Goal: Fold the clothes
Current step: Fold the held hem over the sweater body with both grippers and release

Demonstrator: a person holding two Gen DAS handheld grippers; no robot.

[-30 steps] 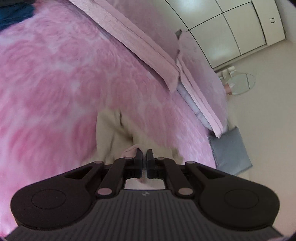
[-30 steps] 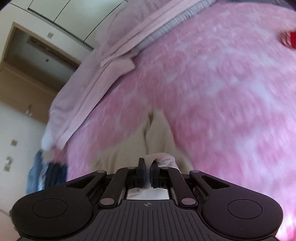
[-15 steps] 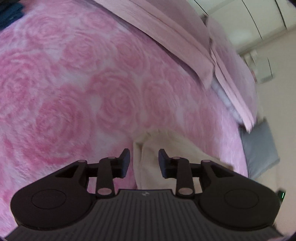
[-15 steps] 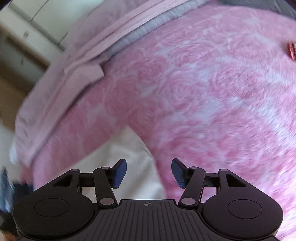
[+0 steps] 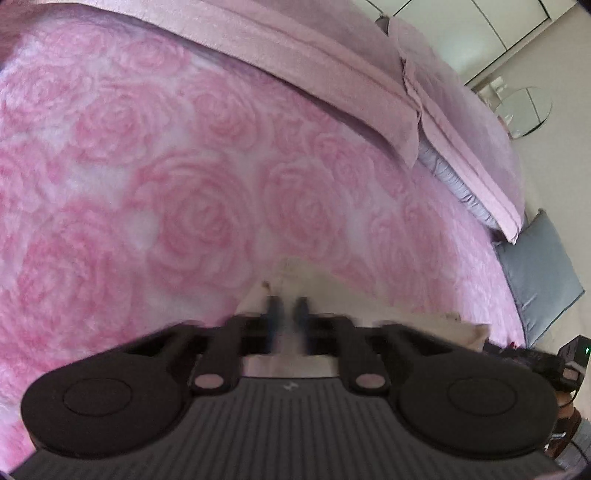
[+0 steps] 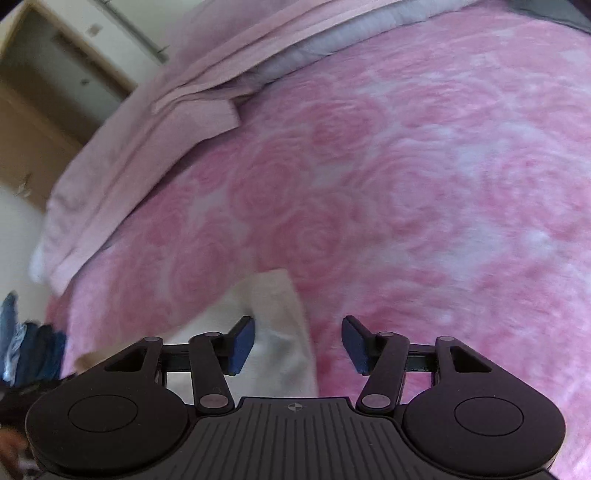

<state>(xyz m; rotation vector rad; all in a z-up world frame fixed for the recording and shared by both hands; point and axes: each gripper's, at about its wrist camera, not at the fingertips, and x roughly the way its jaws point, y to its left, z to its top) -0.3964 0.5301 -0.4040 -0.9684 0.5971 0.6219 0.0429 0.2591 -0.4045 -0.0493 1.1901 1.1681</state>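
Left gripper (image 5: 287, 308): motion-blurred, fingers nearly together over the cream garment (image 5: 369, 299); whether it grips the cloth cannot be told. The soft cream garment (image 6: 273, 332) lies on the plush rose-patterned pink blanket (image 6: 424, 184). Right gripper (image 6: 298, 345): jaws spread wide, holding nothing.

The left gripper (image 5: 287, 308) is hovering over the cream garment (image 5: 354, 295), its fingers blurred and standing close together with a narrow gap showing between them. The garment is lying on the pink rose-patterned blanket (image 5: 177, 177). A folded pink sheet (image 5: 295, 55) is running along the far edge of the blanket. A grey cushion (image 5: 539, 273) is sitting beside the bed at right. A round mirror (image 5: 524, 110) is resting on the floor near the white wardrobe doors (image 5: 480, 29).
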